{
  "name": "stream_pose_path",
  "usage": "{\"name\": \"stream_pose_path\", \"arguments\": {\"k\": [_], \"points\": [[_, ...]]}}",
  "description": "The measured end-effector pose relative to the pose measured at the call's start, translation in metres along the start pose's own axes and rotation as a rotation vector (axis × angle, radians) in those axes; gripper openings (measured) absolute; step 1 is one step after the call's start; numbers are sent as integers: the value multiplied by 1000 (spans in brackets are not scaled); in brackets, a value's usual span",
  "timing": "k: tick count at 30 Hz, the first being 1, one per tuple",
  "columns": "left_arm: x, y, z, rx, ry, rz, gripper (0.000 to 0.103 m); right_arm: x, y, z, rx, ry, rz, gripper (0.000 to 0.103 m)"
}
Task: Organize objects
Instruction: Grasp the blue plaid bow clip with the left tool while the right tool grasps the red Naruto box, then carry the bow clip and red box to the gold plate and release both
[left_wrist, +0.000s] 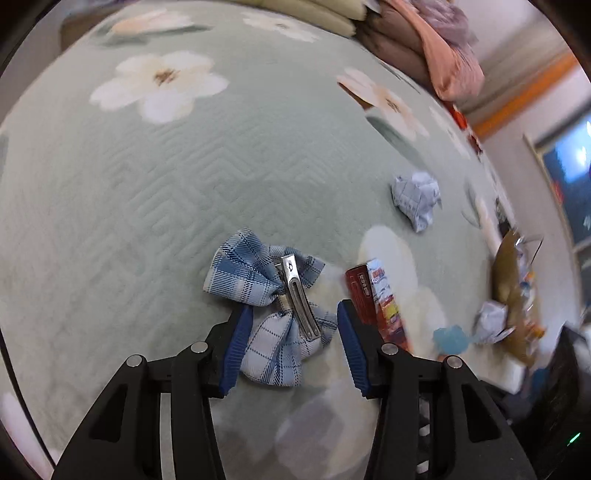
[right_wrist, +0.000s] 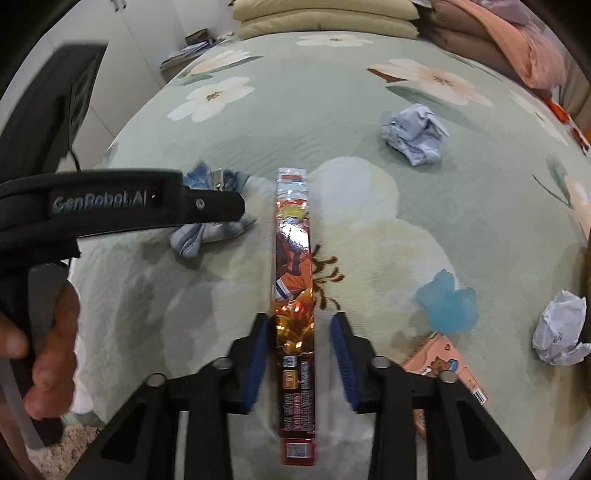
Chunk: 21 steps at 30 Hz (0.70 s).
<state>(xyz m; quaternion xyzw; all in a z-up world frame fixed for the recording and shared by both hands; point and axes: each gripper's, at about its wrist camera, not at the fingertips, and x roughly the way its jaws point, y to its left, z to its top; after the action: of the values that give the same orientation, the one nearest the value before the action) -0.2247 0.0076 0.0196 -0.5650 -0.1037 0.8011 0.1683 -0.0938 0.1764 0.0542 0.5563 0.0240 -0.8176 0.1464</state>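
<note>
Between each claw's blue pads, one thing waits on the pale green flowered quilt (left_wrist: 147, 177).
Left gripper (left_wrist: 291, 317) stands part-open around the blue plaid fabric hair bow (left_wrist: 266, 295), pads not pressing; right gripper (right_wrist: 299, 325) straddles the long, narrow cartoon-printed box (right_wrist: 295, 288), pads just clear of its sides.

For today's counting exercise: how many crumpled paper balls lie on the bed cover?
2. A bluish crumpled paper ball lies far up the cover, right of the box. A white crumpled paper ball sits at the right edge, near the blue jelly-like toy. More may lie outside the view.
</note>
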Motion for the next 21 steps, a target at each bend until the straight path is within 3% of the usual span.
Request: {"name": "stream_pose_path", "arguments": {"k": [2,4,8,10,15,17,19,21], "points": [[2,-11,-1,66,-10,91,25,1,-7,1,28,-4,10,18],[1,-13,-1,74,-16,95,19,0,-11,2,53,-9,32,17],[-9,-11,0,65,-32,32,17,-5,-20,1,109,-27,139,17],[-25,-14,4,69,-76,-7,17,-16,-26,1,150,-47,208,17],[-61,-44,15,99,-171,-102,17,-65,-34,4,176,-150,235,17],[-68,-71,17,177,-195,-66,17,-88,-41,4,187,-192,226,17],[-74,-115,16,288,-237,-37,17,-117,-56,-2,186,-236,163,17],[-76,-156,17,345,-236,-111,17,-142,-75,-8,193,-274,96,17]]}}
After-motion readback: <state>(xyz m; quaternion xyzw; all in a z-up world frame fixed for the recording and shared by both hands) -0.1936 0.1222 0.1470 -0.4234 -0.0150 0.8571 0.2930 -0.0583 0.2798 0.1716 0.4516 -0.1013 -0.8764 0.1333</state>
